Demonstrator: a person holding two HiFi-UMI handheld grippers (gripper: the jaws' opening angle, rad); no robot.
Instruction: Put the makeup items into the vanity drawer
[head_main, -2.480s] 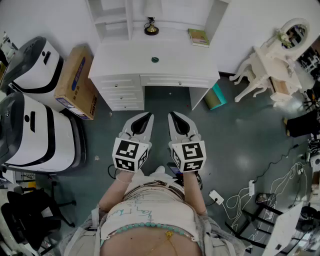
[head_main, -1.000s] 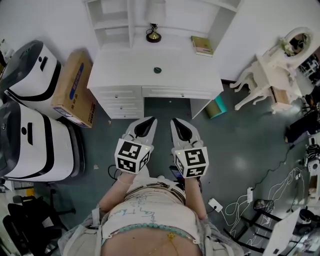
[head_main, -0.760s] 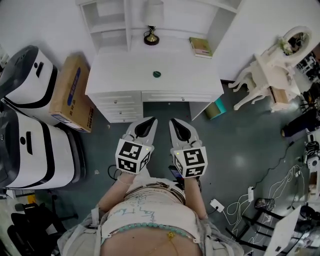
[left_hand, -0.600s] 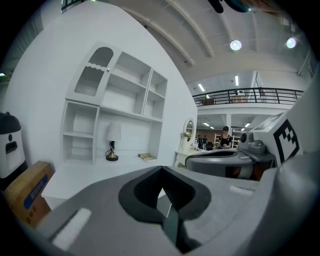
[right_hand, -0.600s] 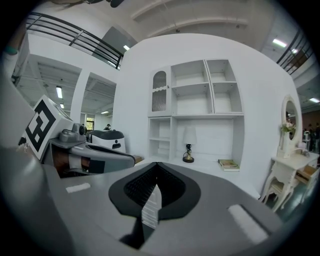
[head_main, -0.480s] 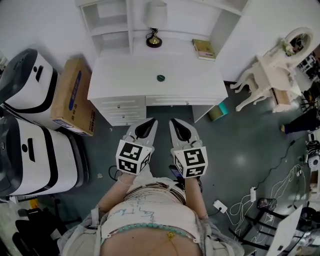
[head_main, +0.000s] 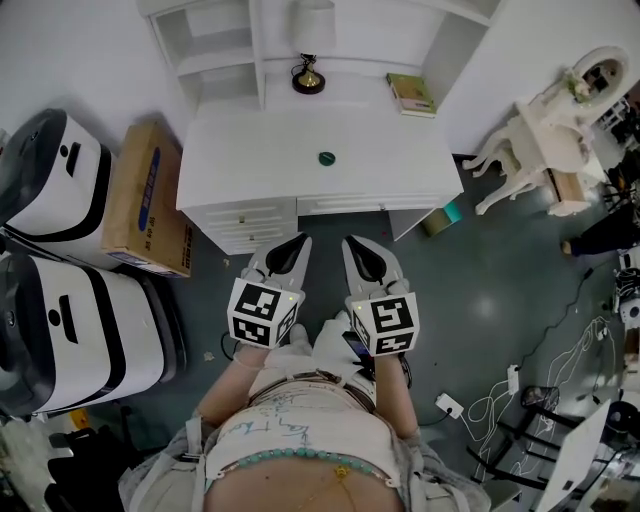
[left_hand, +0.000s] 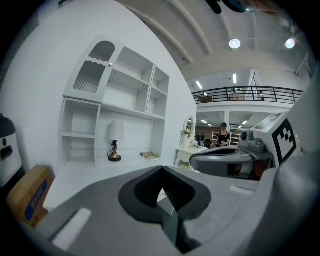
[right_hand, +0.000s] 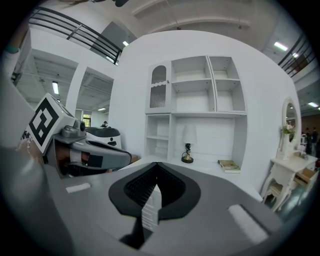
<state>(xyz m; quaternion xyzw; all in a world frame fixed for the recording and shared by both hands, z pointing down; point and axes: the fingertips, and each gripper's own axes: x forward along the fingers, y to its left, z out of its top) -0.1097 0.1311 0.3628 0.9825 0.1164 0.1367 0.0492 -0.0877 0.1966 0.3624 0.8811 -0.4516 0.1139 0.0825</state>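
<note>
**Both grippers shut and empty, short of the vanity**

Left gripper: jaws together, tips meeting, nothing between them. Right gripper: the same, jaws pressed shut on nothing. The two sit side by side at centre frame in the head view, close but not touching, tips pointing up-frame. Each carries its marker cube at the near end, just above the person's torso at bottom centre. Dark floor lies under both.

Directly up-frame of the tips is the white vanity, near but apart from them. Its centre drawer is closed, front flush with the desk edge. A stack of small drawers to the left of it is closed too.

On the vanity top, roughly centre, sits a small green round item, alone and well clear of the edges. What it is cannot be made out. At the back of the top, under the shelving, are a lamp and, to its right, a book lying flat.

Left of the vanity a cardboard box leans against it. Two white-and-black machines fill the left edge. A teal object lies by the vanity's right leg. An ornate white dressing table stands at upper right, and cables trail across the floor at lower right.
</note>
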